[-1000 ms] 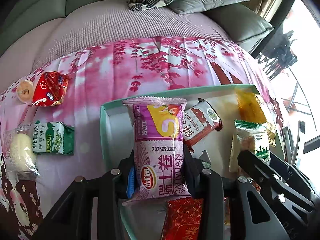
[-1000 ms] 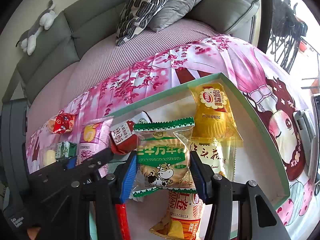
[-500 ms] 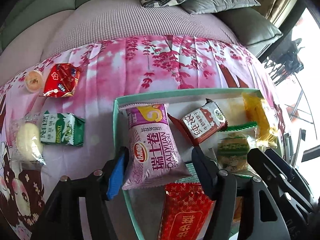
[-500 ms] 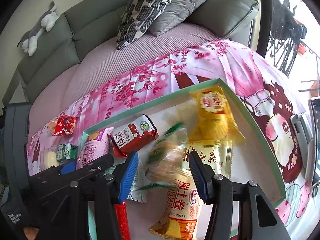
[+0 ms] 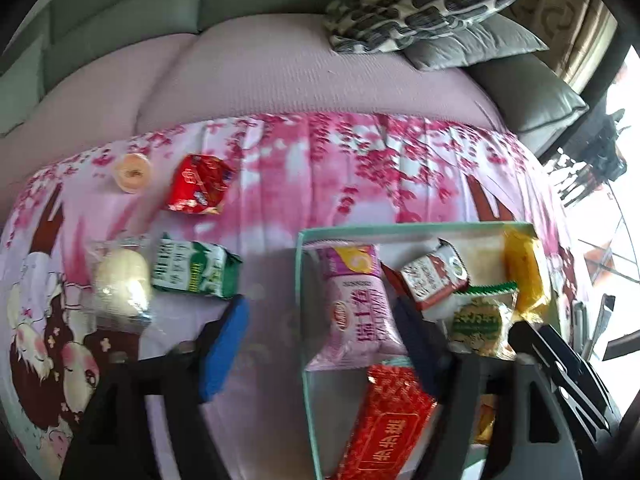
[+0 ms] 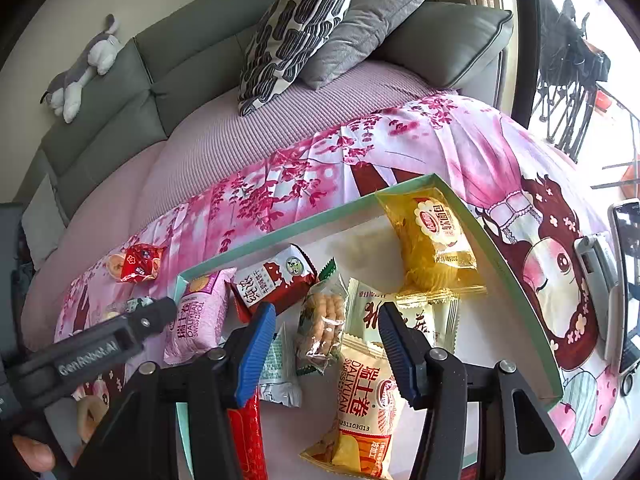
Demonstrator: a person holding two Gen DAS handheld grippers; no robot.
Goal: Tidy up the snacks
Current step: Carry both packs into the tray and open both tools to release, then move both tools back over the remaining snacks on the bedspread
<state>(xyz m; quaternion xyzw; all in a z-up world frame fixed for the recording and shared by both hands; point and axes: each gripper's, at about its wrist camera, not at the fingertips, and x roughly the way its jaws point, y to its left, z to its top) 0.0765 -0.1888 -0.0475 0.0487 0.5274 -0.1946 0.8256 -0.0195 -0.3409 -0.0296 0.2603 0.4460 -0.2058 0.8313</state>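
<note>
A mint-green tray point(image 5: 304, 300) point(image 6: 516, 280) on the pink cloth holds several snacks. The pink Daliyuan roll point(image 5: 358, 304) point(image 6: 198, 312) lies at its left end, beside a brown-red pack point(image 5: 434, 278) point(image 6: 276, 280). The green-edged biscuit pack point(image 5: 478, 320) point(image 6: 322, 324) lies on its side mid-tray. My left gripper point(image 5: 320, 352) is open and empty, straddling the tray's left wall. My right gripper point(image 6: 328, 356) is open and empty, just behind the biscuit pack. Outside the tray lie a green biscuit pack point(image 5: 194, 274), a red pack point(image 5: 200, 184) point(image 6: 140, 266), a clear-wrapped cake point(image 5: 120, 280) and a small jelly cup point(image 5: 132, 172).
Also in the tray are a yellow cake pack point(image 6: 434, 240), a long red pack point(image 5: 384, 424) and a yellow Daliyuan roll point(image 6: 360, 408). A phone point(image 6: 628, 280) lies at the right. A sofa with cushions point(image 6: 296, 28) stands behind.
My left gripper opened, dropped the pink roll in the tray and drew back left. My right gripper opened and the biscuit pack fell onto its side in the tray.
</note>
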